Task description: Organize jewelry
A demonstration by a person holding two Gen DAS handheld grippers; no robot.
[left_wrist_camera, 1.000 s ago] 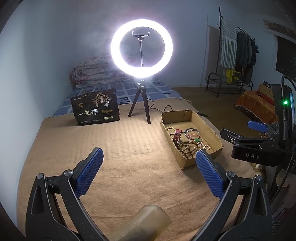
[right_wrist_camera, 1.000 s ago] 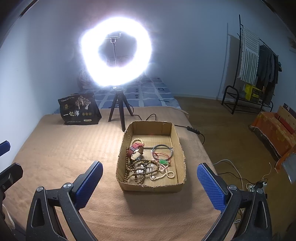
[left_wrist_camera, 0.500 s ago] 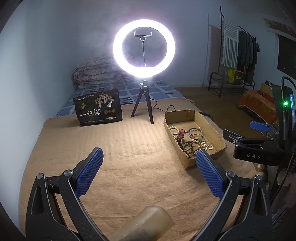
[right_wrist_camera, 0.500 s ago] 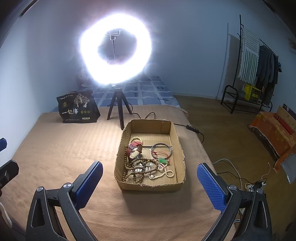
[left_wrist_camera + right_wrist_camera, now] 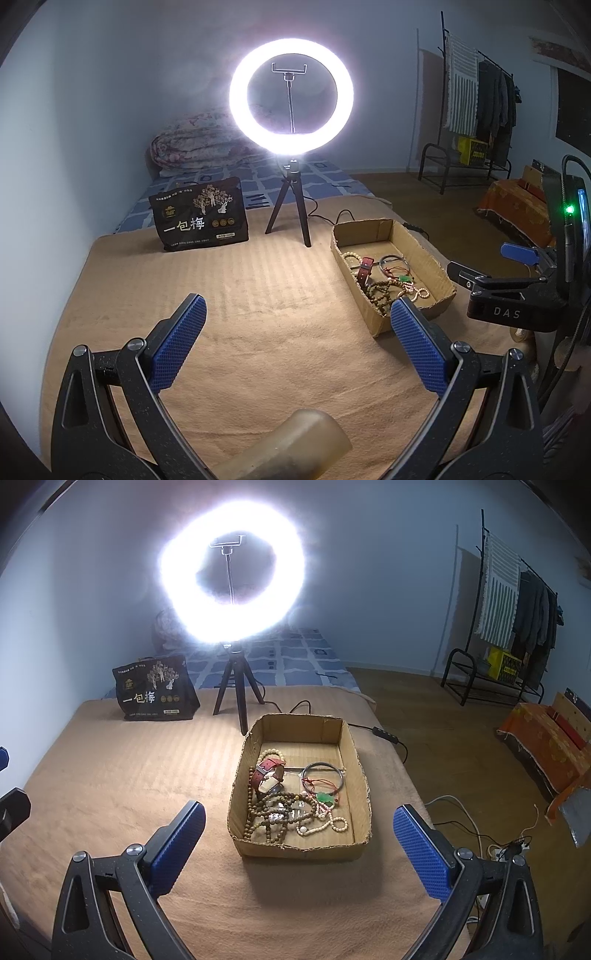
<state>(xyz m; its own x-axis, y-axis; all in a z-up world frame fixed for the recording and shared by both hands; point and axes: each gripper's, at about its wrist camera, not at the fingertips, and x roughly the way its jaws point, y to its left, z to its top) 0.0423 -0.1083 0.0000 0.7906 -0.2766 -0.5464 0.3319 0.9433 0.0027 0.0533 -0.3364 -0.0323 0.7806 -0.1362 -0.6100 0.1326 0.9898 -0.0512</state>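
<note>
You held both the left gripper (image 5: 295,347) and the right gripper (image 5: 299,842) with fingers spread wide, gripping nothing, above the tan blanket (image 5: 129,775). The jewelry (image 5: 291,801) lay heaped in the cardboard box (image 5: 364,797) just ahead of your right gripper, near the ring light (image 5: 232,572) and black bag (image 5: 155,694).

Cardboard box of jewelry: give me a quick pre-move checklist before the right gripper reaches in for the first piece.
1. Right gripper open and holding nothing: ok.
2. Left gripper open and holding nothing: ok.
3. Cardboard box in front of the right gripper, top open: ok.
4. Red-strap watch free to lift: not ok, it lies against the brown bead strands.
5. Dark bangle free to lift: cannot tell, red cords cross it.
6. A spot to sort pieces into: cannot tell, only bare tan blanket shows beside the box.
</note>
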